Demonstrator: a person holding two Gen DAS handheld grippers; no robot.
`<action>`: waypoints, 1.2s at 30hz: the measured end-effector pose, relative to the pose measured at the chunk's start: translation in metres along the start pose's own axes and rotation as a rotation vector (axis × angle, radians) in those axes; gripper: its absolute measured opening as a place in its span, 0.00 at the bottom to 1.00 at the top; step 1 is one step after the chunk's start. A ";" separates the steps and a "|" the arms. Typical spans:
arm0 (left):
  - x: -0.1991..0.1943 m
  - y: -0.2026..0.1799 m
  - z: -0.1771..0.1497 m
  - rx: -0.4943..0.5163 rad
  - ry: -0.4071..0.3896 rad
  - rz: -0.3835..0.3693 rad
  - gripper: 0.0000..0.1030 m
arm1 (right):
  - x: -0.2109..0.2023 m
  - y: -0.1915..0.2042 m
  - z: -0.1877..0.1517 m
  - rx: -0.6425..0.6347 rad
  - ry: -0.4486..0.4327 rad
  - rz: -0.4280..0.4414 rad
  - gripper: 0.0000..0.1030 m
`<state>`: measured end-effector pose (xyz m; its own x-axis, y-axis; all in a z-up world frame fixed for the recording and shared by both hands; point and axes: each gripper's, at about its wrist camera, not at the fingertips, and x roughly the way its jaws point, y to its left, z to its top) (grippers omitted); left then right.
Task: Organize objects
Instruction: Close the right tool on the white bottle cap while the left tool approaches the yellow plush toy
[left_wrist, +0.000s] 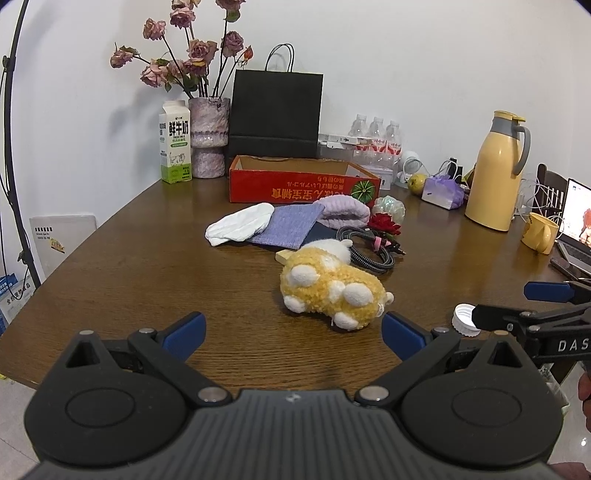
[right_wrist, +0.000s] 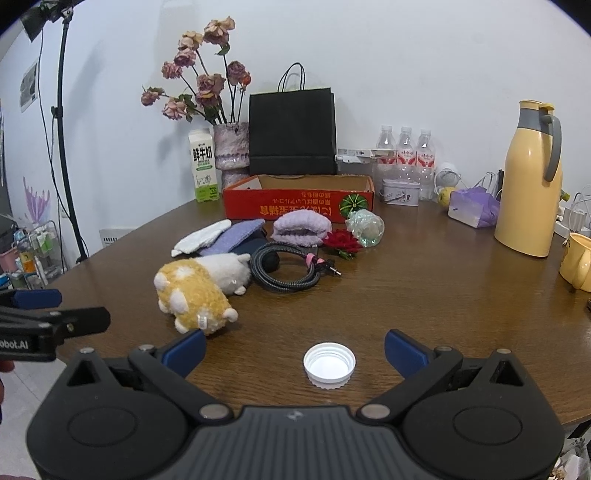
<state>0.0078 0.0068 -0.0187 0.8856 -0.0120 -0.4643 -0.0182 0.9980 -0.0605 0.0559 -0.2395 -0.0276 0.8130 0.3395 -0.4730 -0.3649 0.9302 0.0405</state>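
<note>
A yellow and white plush toy lies on the brown table, just ahead of my open, empty left gripper. It also shows in the right wrist view. A white bottle cap lies open side up between the fingers of my open right gripper; it shows in the left wrist view too. Behind lie a white cloth, a purple cloth, a lilac knit piece, a coiled black cable, a red flower and an open red cardboard box.
At the back stand a milk carton, a vase of dried roses, a black paper bag and water bottles. A yellow thermos jug, a yellow mug and a laptop are at right.
</note>
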 end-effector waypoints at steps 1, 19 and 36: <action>0.002 0.000 0.000 -0.001 0.003 0.001 1.00 | 0.002 0.000 -0.001 -0.001 0.004 0.000 1.00; 0.037 -0.005 0.002 -0.017 0.033 -0.005 1.00 | 0.037 -0.021 -0.014 -0.007 0.057 0.002 1.00; 0.063 -0.014 0.006 -0.009 0.054 0.010 1.00 | 0.055 -0.028 -0.027 -0.072 0.046 0.073 0.70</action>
<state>0.0668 -0.0071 -0.0422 0.8588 -0.0053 -0.5123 -0.0315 0.9975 -0.0633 0.0986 -0.2510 -0.0785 0.7618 0.3976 -0.5114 -0.4552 0.8903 0.0141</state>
